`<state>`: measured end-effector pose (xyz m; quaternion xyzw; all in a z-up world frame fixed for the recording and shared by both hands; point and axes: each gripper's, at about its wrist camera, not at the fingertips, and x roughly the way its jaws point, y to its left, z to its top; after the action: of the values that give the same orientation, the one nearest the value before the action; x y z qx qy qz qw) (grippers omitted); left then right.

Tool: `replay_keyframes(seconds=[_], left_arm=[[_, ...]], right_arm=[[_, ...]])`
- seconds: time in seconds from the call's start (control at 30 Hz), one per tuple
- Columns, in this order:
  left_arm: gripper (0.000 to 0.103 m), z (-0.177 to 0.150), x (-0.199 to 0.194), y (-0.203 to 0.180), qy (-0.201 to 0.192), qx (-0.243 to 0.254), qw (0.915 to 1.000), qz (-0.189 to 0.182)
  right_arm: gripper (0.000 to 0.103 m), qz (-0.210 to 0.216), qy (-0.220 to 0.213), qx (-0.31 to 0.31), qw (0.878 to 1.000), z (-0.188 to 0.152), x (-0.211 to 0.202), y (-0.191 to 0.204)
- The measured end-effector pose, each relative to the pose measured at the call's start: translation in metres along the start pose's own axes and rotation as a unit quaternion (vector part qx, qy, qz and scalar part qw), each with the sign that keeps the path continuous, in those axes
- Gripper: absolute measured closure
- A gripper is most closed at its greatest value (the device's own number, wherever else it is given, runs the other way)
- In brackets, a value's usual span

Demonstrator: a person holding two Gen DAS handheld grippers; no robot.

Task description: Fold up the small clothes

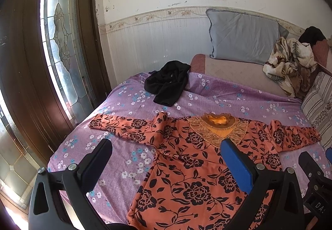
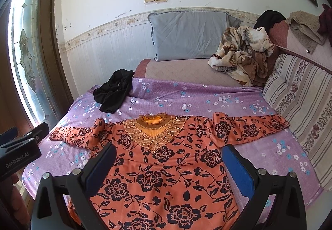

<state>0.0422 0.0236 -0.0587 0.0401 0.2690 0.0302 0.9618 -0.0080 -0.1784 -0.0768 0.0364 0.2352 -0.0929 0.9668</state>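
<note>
An orange long-sleeved top with black flowers [image 1: 193, 169] lies flat, face up, on the purple flowered sheet [image 1: 124, 159], sleeves spread left and right; it also shows in the right wrist view [image 2: 161, 174]. A crumpled black garment [image 1: 168, 82] lies further back on the sheet, also seen in the right wrist view [image 2: 114, 90]. My left gripper [image 1: 166, 146] is open and empty, hovering above the top's left side. My right gripper [image 2: 169, 151] is open and empty above the top's chest. The right gripper also shows at the right edge of the left wrist view [image 1: 317, 169].
A grey pillow [image 2: 188, 36] leans on the wall at the back. A crumpled brown floral blanket [image 2: 242, 53] sits back right. A striped cushion [image 2: 300, 101] borders the right side. A wooden door with glass panels [image 1: 56, 43] stands left of the bed.
</note>
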Motion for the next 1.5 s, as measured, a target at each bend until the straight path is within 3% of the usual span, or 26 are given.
replay_keyframes(seconds=[0.37,0.57,0.7,0.8,0.87,0.93,1.0,1.1,1.23,1.3,1.4,1.5], left_arm=[[0.000,0.002,0.024,-0.006,0.017,0.006,0.9998,0.005],[0.000,-0.005,0.066,-0.019,0.039,0.013,0.9992,-0.003],[0.000,-0.028,0.138,-0.041,0.087,0.018,0.9955,-0.034],[0.000,-0.061,0.216,-0.067,0.182,0.033,0.9812,-0.055],[0.000,-0.086,0.258,-0.082,0.227,0.043,0.9716,-0.048],[0.000,-0.111,0.284,-0.095,0.252,0.070,0.9646,-0.033],[0.000,-0.117,0.290,-0.095,0.241,0.057,0.9676,-0.050],[0.000,-0.116,0.296,-0.090,0.249,0.032,0.9651,-0.074],[0.000,-0.120,0.291,-0.090,0.235,0.031,0.9684,-0.077],[0.000,-0.122,0.290,-0.090,0.233,0.029,0.9689,-0.078],[0.000,-0.125,0.285,-0.090,0.240,0.027,0.9671,-0.081],[0.000,-0.124,0.289,-0.087,0.240,0.029,0.9672,-0.078]], right_arm=[[0.000,0.012,0.012,0.029,0.999,0.000,0.022,-0.002],[0.000,0.005,0.021,0.037,0.999,-0.001,0.051,-0.015],[0.000,0.012,0.030,0.073,0.997,-0.005,0.095,-0.055],[0.000,0.005,0.056,0.132,0.990,-0.011,0.148,-0.116],[0.000,-0.018,0.085,0.185,0.979,-0.015,0.186,-0.169],[0.001,-0.043,0.099,0.264,0.959,-0.026,0.214,-0.230],[0.002,-0.051,0.085,0.362,0.927,-0.041,0.230,-0.294],[0.015,-0.040,0.073,0.497,0.864,-0.075,0.247,-0.371],[0.040,-0.068,0.075,0.572,0.814,-0.104,0.273,-0.439],[0.044,-0.061,0.051,0.587,0.806,-0.106,0.282,-0.460],[0.046,-0.080,0.038,0.580,0.810,-0.094,0.295,-0.485],[0.059,-0.100,0.028,0.576,0.811,-0.091,0.305,-0.506]])
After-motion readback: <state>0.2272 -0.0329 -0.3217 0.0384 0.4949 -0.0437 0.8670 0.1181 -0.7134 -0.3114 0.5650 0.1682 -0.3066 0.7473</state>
